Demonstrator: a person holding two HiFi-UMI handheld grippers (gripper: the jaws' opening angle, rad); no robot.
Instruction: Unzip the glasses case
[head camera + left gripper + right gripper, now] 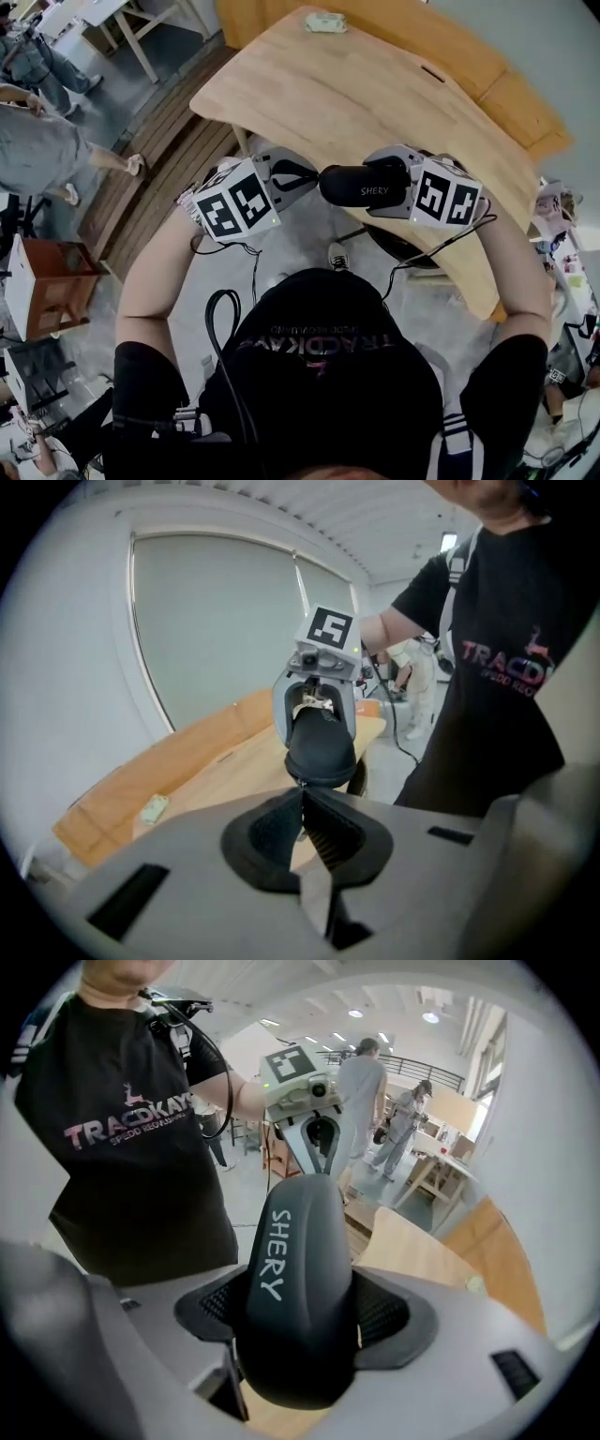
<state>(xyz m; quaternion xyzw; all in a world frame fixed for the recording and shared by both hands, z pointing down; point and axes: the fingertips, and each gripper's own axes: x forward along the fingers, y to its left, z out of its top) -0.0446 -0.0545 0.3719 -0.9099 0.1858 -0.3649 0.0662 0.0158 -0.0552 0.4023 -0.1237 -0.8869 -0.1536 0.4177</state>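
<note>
Right tool (389,185) is clamped round the black glasses case (354,185), up in the air just off the tabletop's (356,84) near edge. Left tool (302,803) is pressed together right at the case's tip.

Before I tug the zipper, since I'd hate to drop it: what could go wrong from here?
1. The left tool is shut right at the small metal zipper pull of the black oval glasses case; whether it caught the pull is unclear, so it may slip.
2. The right tool holds the case in mid-air beside the light wooden table; a hard tug could drag it free.
</note>
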